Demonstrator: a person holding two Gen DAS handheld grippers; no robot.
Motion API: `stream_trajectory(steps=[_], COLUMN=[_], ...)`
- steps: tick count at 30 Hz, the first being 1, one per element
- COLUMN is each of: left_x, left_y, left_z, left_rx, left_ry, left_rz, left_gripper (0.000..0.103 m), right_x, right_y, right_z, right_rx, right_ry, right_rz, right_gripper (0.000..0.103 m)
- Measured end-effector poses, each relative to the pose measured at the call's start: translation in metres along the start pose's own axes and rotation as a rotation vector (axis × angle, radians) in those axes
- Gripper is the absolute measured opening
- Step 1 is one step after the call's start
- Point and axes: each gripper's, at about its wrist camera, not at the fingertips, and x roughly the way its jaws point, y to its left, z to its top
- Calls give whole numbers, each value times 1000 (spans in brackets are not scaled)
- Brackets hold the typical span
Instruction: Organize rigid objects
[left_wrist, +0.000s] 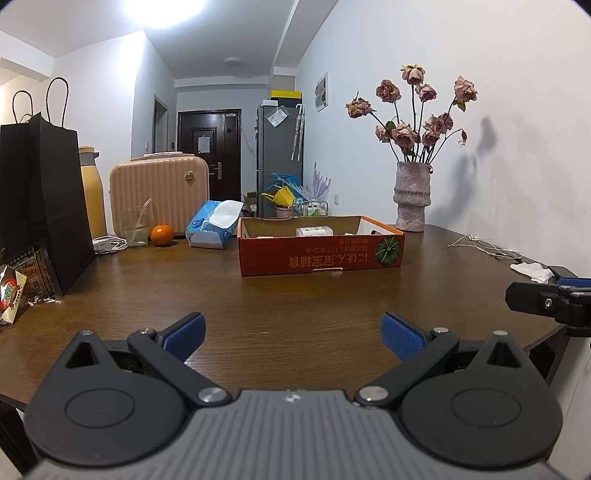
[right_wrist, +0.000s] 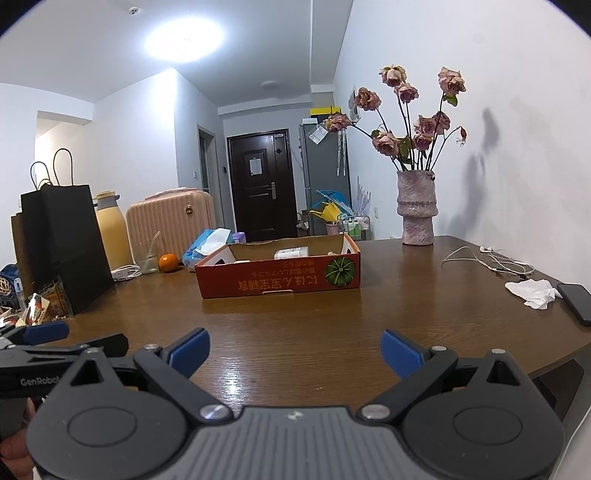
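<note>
Both tools sit low over the near edge of the table (left_wrist: 295, 295), side by side. The left gripper (left_wrist: 293, 338) is spread wide with nothing between its blue pads (left_wrist: 184, 332), and the right gripper (right_wrist: 295, 350) is just as wide and just as empty; in its own view the left one shows at 9 o'clock.

Out from them at 12 o'clock lies bare wood, then the box (right_wrist: 277, 277), a shallow orange carton with a pumpkin printed on its front wall. A white case (right_wrist: 291, 253) and some smaller pale pieces lie inside; what they are I cannot tell.

Past the box at 10 to 11 o'clock stand a tissue pack (left_wrist: 212, 225), an orange (left_wrist: 161, 235), a glass (left_wrist: 135, 227) with a straw, a suitcase (left_wrist: 159, 192), a bottle (left_wrist: 92, 192) and a black bag (left_wrist: 40, 199). At 1 o'clock is a vase (right_wrist: 416, 210) of dried roses; at 2 to 3 o'clock lie earphones (right_wrist: 491, 260), a crumpled tissue (right_wrist: 532, 291) and a phone (right_wrist: 576, 302).

Of the loose rigid pieces, the phone is probably the likeliest pick for the right gripper: stiff, flat, slick and moderately heavy, best pinched across its long edges near the middle. The orange should be firm but will roll. The glass is fragile and smooth, so grip low on the wall, gently.
</note>
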Motion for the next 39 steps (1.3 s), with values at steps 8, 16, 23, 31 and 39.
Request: stream_trajectory(steps=[8, 16, 23, 31, 39], left_x=[0, 0, 0, 1, -1], left_y=[-1, -2, -2, -2, -5], left_z=[0, 0, 0, 0, -2], left_rx=[4, 5, 5, 12, 26], left_ry=[2, 2, 4, 7, -9], left_rz=[5, 5, 4, 8, 14], left_gripper=[103, 103, 103, 103, 103], right_x=[0, 0, 0, 0, 1], right_y=[0, 0, 0, 0, 0], right_z=[-1, -2, -2, -3, -3], right_rx=[-3, -3, -1, 0, 3], right_ry=[-1, 0, -1, 1, 4], right_rz=[3, 4, 1, -1, 1], right_gripper=[99, 99, 99, 99, 99])
